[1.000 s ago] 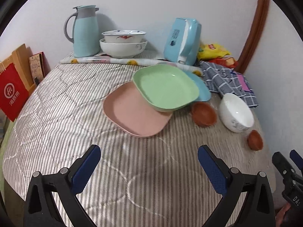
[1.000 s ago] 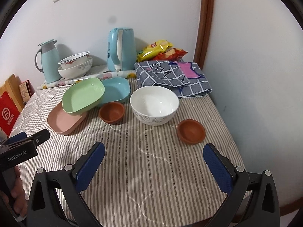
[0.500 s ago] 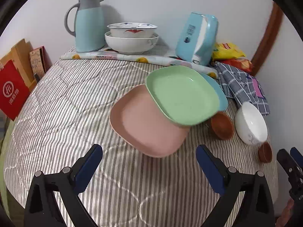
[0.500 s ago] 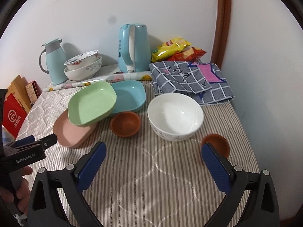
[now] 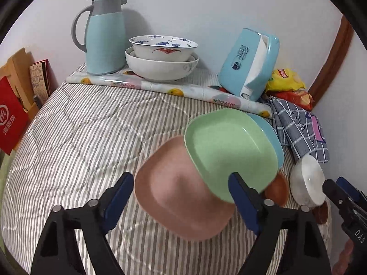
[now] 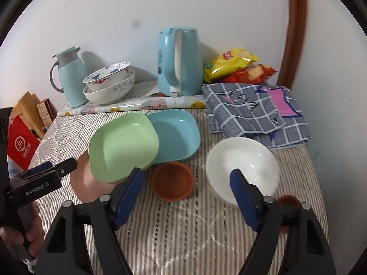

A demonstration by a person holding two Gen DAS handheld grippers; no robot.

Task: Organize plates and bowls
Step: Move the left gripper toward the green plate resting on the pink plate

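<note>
In the left wrist view, our left gripper has its fingers spread wide, holding nothing, and they frame the near part of the pink plate on the striped surface. The green plate leans over the pink plate's 2 o'clock edge and covers most of the blue plate behind it. At 3 o'clock sit a brown bowl and the white bowl, with the tip of our right gripper just beyond. At 12 o'clock, 2 stacked patterned bowls stand between a thermos jug and a blue kettle.

In the right wrist view, our right gripper is also wide apart and empty. The larger brown bowl lies between its fingers, and the white bowl sits at the right finger's tip. A smaller brown bowl peeks out at 4 o'clock, partly hidden. The green plate overlaps the blue plate at 11 o'clock. A checked cloth and snack bags lie at 1 o'clock. Our left gripper enters at 9 o'clock.
</note>
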